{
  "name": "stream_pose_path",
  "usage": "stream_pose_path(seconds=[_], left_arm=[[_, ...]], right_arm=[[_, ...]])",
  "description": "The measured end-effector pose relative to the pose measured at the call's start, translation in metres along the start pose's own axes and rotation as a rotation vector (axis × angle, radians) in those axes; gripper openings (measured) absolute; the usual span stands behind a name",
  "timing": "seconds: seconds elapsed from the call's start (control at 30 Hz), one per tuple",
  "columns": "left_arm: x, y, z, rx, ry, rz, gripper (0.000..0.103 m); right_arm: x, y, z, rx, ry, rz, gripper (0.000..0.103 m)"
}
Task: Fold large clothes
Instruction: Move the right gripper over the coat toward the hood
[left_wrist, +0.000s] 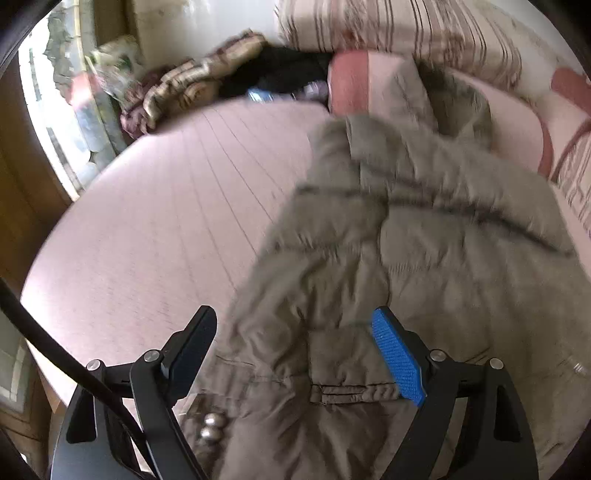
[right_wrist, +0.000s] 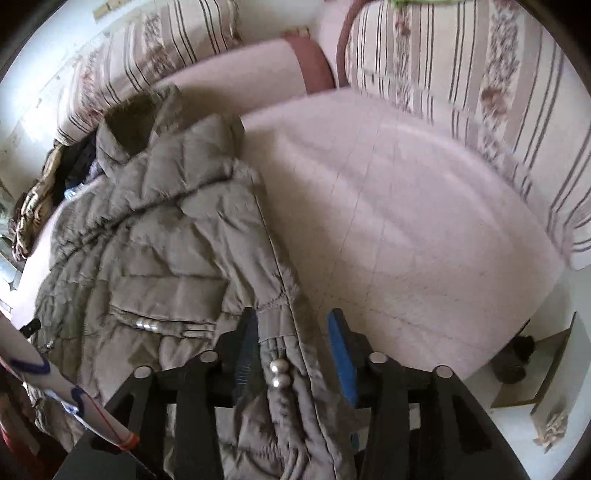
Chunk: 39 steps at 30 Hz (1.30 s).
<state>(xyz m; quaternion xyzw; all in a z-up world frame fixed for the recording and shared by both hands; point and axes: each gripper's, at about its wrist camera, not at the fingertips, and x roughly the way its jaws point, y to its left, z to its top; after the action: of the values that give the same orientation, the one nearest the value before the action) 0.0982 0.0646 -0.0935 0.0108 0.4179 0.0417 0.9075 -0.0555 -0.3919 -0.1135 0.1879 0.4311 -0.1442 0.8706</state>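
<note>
A pale pink quilted sofa seat (right_wrist: 424, 229) with striped floral back cushions (right_wrist: 480, 85) carries the puffy olive-grey padded winter coat (right_wrist: 159, 236), which lies spread lengthwise toward the fur-trimmed hood at the cushions, one side seemingly laid over itself, so I'd judge the folding barely begun with the main folds left. The left gripper (left_wrist: 295, 354) hovers over the coat's hem with its jaws wide apart, holding nothing, while the right gripper (right_wrist: 291, 343) straddles the coat's edge, partly open. Only the left view shows the heap of patterned blankets (left_wrist: 177, 92) beyond the coat; only the right shows bare seat beside it.
</note>
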Motion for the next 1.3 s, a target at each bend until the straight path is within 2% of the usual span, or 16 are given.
stream_pose_path(seconds=[0.1, 0.23, 0.3, 0.47, 0.57, 0.67, 0.7, 0.77, 0.93, 1.07, 1.17, 1.3], left_arm=[[-0.032, 0.001, 0.012, -0.019, -0.091, 0.010, 0.086], [-0.057, -0.003, 0.031, -0.034, -0.167, 0.019, 0.086], [-0.063, -0.006, 0.041, -0.034, -0.195, 0.021, 0.086], [-0.054, -0.013, 0.061, -0.015, -0.257, 0.087, 0.086], [-0.036, -0.008, 0.067, -0.011, -0.225, 0.115, 0.086], [-0.021, 0.007, 0.066, -0.066, -0.202, 0.083, 0.086], [-0.011, 0.011, 0.068, -0.084, -0.176, 0.084, 0.086], [0.002, 0.017, 0.073, -0.095, -0.130, 0.081, 0.086], [0.025, 0.031, 0.080, -0.131, -0.085, 0.081, 0.086], [0.047, 0.039, 0.091, -0.143, -0.041, 0.073, 0.086], [0.058, 0.047, 0.096, -0.184, -0.024, 0.070, 0.086], [0.071, 0.053, 0.103, -0.218, -0.007, 0.054, 0.086]], right_arm=[[-0.024, 0.005, 0.004, -0.010, -0.045, -0.005, 0.050], [-0.042, 0.026, 0.012, -0.015, -0.059, 0.050, 0.052], [-0.047, 0.041, 0.017, -0.021, -0.055, 0.083, 0.055], [-0.051, 0.100, 0.042, -0.081, -0.046, 0.188, 0.058], [-0.058, 0.140, 0.075, -0.141, -0.079, 0.190, 0.059], [-0.061, 0.166, 0.116, -0.164, -0.130, 0.179, 0.072], [-0.059, 0.172, 0.124, -0.165, -0.140, 0.168, 0.072], [-0.048, 0.189, 0.144, -0.170, -0.143, 0.146, 0.072], [0.010, 0.243, 0.196, -0.184, -0.081, 0.136, 0.072], [0.058, 0.305, 0.239, -0.247, -0.053, 0.113, 0.072], [0.094, 0.359, 0.283, -0.239, -0.043, 0.133, 0.073], [0.138, 0.416, 0.336, -0.237, -0.056, 0.115, 0.077]])
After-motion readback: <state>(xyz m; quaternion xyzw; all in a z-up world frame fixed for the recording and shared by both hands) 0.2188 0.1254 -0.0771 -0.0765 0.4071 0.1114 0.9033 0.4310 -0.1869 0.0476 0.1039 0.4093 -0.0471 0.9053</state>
